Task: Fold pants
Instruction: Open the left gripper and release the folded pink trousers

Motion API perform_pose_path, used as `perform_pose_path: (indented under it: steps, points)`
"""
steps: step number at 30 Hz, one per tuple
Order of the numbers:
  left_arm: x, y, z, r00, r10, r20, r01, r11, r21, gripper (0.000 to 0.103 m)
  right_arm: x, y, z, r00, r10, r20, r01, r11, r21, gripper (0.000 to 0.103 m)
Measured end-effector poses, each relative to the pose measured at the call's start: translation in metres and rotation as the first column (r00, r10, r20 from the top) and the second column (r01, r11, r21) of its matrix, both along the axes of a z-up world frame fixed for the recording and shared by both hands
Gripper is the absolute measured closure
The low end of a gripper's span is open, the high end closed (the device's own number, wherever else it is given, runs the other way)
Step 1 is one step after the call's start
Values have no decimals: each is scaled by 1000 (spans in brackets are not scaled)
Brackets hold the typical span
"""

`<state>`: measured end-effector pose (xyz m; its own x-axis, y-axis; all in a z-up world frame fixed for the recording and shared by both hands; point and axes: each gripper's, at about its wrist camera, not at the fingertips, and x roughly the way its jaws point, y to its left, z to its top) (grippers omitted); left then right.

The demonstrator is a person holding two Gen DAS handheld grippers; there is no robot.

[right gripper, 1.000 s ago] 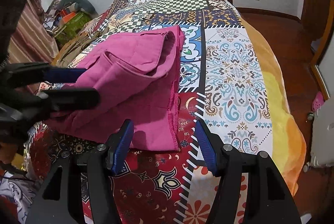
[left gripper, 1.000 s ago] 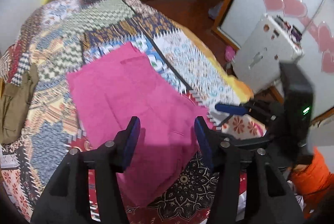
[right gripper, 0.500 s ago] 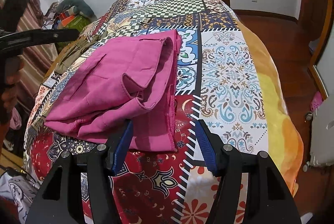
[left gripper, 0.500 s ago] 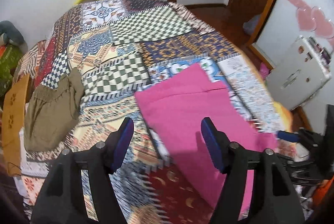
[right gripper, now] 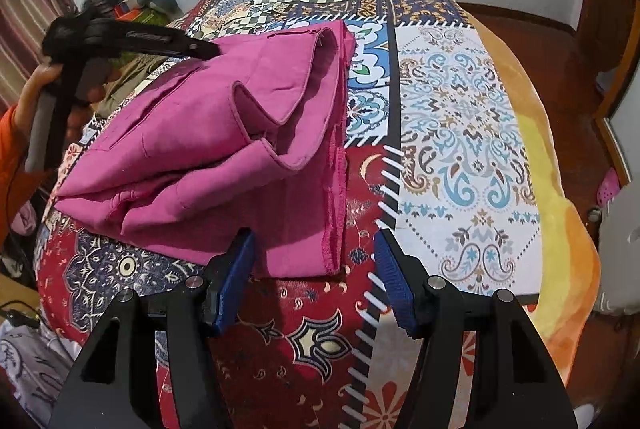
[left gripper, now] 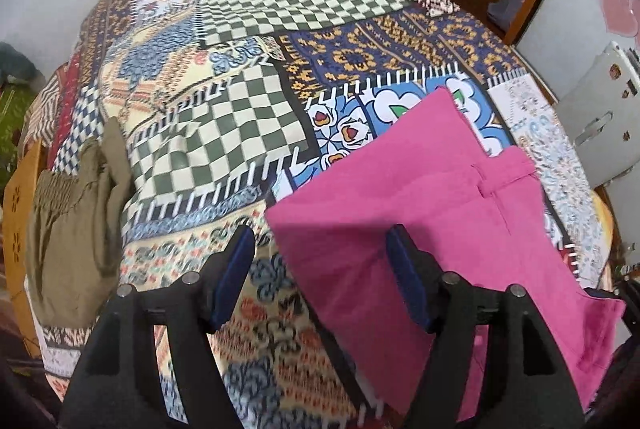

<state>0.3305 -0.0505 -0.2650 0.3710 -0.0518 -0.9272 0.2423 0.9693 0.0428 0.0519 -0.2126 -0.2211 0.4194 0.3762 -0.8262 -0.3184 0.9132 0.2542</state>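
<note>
With both the left gripper [left gripper: 320,261] and right gripper [right gripper: 314,265] spread wide and holding nothing, the folded pink pants [right gripper: 224,133] at 11 o'clock on the bedspread [right gripper: 460,117] look loose, so a careless nudge could spring the puffy top layer open.

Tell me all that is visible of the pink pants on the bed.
The pink pants are magenta woven cloth, already folded into a thick, roughly rectangular bundle of several layers. Seams, a stitched hem edge and a loose curled flap show on top. They lie on the patchwork bedspread, near its foot. The left gripper hovers above their left edge, jaws open. The right gripper is before their near edge, jaws open, gripping nothing.
</note>
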Motion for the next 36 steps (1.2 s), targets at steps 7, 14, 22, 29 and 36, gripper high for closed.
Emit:
perform_pose_path:
  steps: [7,14,22,29,36]
  points:
    - [0,11,-13,998,-58,2,57,998,41,33,17,-1,-2,1000,-6,-10,6,1000,5,45]
    - [-12,40,-10,1000,-21,2,20,998,68,32,33,-3,1,999,-43,-1,43,999,23,45]
    - [-52,87,-4,996,87,-5,-87,994,64,32,30,-8,8,998,-51,21,51,999,8,45]
    - [-91,105,3,993,121,-2,-121,992,39,33,24,-6,17,997,-57,43,57,998,2,45]
    - [-124,105,17,990,114,88,-120,991,57,46,25,11,33,996,-32,79,32,999,8,45]
